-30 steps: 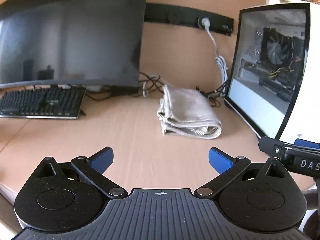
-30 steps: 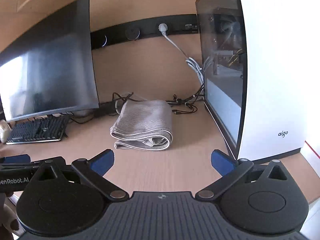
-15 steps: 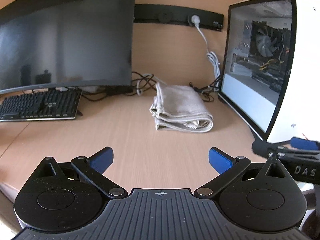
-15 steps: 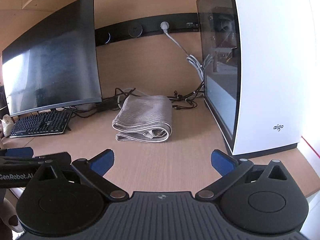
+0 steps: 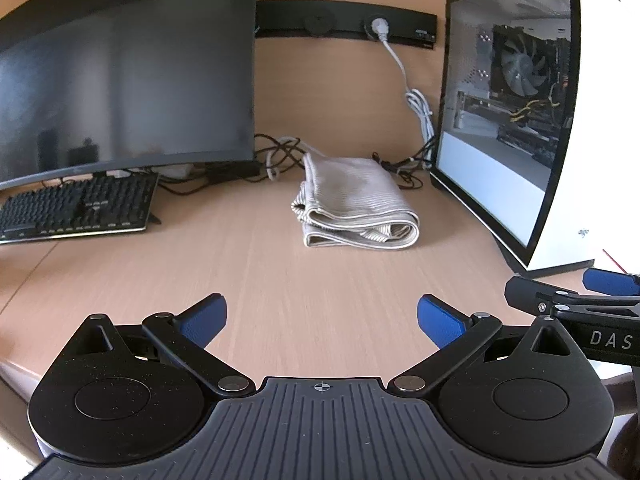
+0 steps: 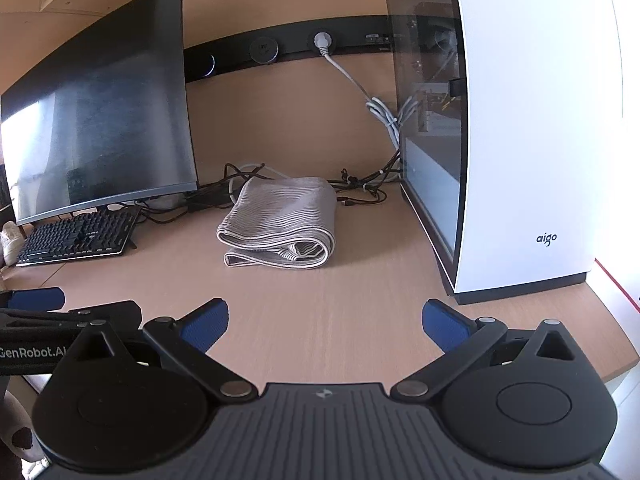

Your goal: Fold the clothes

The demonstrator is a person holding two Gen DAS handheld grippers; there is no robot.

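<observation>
Grey-and-white striped cloth [image 5: 352,204] on a light wood desk [image 5: 260,280], beside blue-tipped black tongs [image 5: 322,320].

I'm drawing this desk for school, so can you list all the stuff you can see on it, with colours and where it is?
cloth: 1, grey striped, folded, on the desk between the monitor and the PC
desk: 1, light wood
monitor: 1, black, screen dark, back left
keyboard: 1, black, under the monitor at the left
PC: 1, white with a glass side, right
cables: several, black and white, behind the cloth
socket strip: 1, black, on the back wall, a white plug in it
left gripper: 1, black with blue pads, open, holding nothing
right gripper: 1, black with blue pads, open, holding nothing
</observation>
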